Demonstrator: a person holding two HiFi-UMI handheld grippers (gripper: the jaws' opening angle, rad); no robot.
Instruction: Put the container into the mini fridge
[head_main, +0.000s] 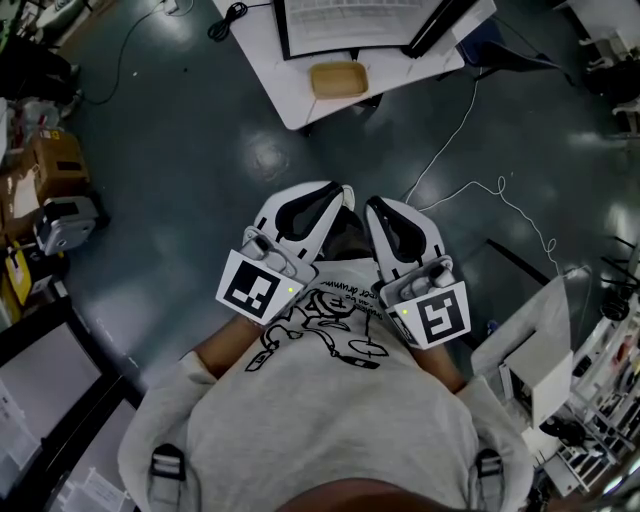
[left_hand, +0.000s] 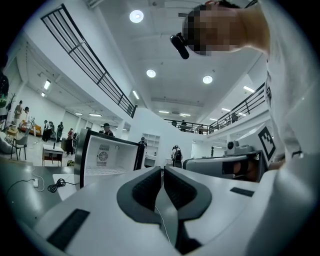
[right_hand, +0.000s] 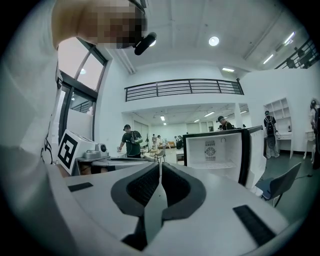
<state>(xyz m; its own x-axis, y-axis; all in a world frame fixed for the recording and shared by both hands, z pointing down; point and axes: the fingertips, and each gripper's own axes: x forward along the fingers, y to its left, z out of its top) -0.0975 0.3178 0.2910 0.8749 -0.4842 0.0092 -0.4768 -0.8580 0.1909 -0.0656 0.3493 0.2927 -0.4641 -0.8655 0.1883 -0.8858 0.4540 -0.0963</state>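
A shallow tan container (head_main: 338, 78) lies on the white table (head_main: 275, 70) ahead of me, at the top of the head view. Behind it stands the mini fridge (head_main: 345, 22) with its door (head_main: 440, 25) swung open. The fridge's white inside shows in the left gripper view (left_hand: 107, 159) and in the right gripper view (right_hand: 215, 152). I hold both grippers close to my chest, side by side and well short of the table. The left gripper (head_main: 343, 193) (left_hand: 162, 169) is shut and empty. The right gripper (head_main: 371, 204) (right_hand: 160, 164) is shut and empty too.
A white cable (head_main: 470, 190) snakes over the dark floor to the right, and a black cable (head_main: 232, 15) lies on the table's left corner. A cardboard box (head_main: 58, 155) and gear stand at the left; white furniture (head_main: 535, 340) at the right. People stand far off (right_hand: 131, 141).
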